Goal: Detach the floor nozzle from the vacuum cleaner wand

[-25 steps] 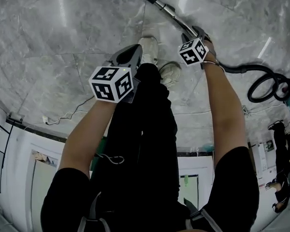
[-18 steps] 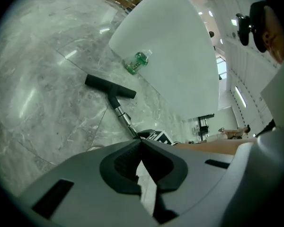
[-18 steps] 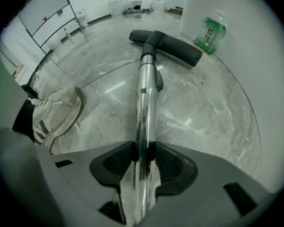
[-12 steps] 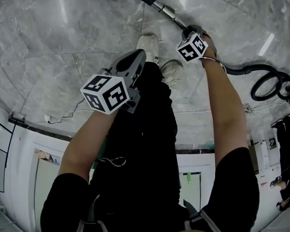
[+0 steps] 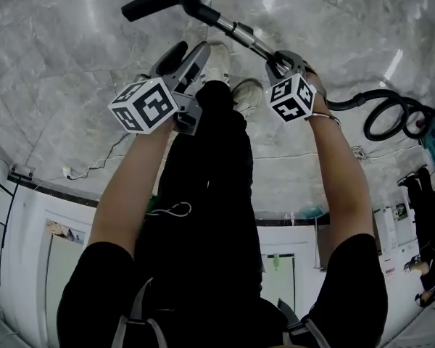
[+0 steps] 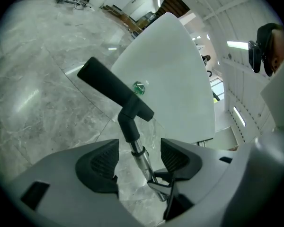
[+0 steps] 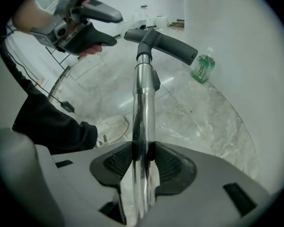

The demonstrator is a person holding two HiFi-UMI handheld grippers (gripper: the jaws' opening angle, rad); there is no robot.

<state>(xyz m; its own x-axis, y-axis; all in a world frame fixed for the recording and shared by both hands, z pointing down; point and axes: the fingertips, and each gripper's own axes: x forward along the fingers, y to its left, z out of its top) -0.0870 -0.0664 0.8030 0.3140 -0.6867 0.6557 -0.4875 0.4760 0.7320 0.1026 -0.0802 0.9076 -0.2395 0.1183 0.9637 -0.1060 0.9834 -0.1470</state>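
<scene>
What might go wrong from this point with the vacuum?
The right gripper has just closed on the smooth chrome wand, which could slip or twist in the pads. The left gripper, its jaws just opened and gripping nothing, has yet to take the floor nozzle; once freed, it might drop near the green bottle.

I note my white shoes (image 5: pixel 248 93) on the grey marble floor (image 5: pixel 58 64), upper centre of the head view. A green bottle (image 7: pixel 202 66) stands upright by a white wall (image 7: pixel 246 56), upper right of the right gripper view.
</scene>
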